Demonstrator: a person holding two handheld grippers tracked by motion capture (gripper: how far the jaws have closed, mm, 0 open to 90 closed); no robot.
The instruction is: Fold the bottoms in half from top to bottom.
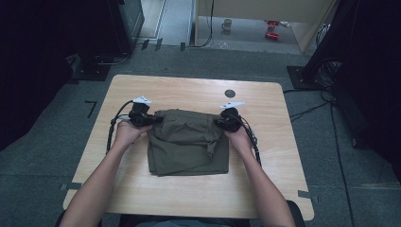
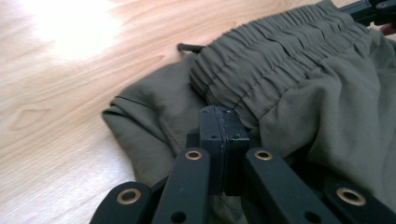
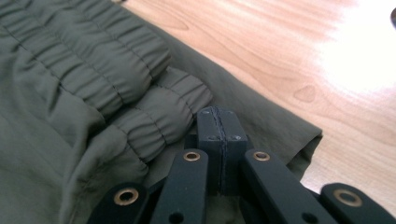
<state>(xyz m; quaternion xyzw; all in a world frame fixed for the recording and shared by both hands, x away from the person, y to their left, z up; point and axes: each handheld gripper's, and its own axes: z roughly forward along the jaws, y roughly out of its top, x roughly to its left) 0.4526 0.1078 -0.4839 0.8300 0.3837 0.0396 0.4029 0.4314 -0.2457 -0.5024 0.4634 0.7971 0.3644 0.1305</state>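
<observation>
An olive-green garment (image 1: 189, 144) with a gathered elastic waistband (image 2: 280, 51) lies folded in the middle of the wooden table (image 1: 189, 90). My left gripper (image 1: 152, 119) is at its far left corner. In the left gripper view its jaws (image 2: 219, 119) are shut, pads pressed flat together, tip against the waistband's end, and I see no cloth between them. My right gripper (image 1: 218, 123) is at the far right corner. It (image 3: 219, 119) is shut too, resting on the cloth beside two elastic hems (image 3: 159, 112). The right gripper's jaw (image 2: 373, 8) also shows far off in the left gripper view.
A dark round hole (image 1: 230, 93) sits in the tabletop beyond the garment. Bare wood (image 1: 198, 194) runs around the cloth on all sides. Tape marks (image 1: 71, 186) lie at the near table edges. Black stands and cables (image 1: 326, 71) flank the table on the floor.
</observation>
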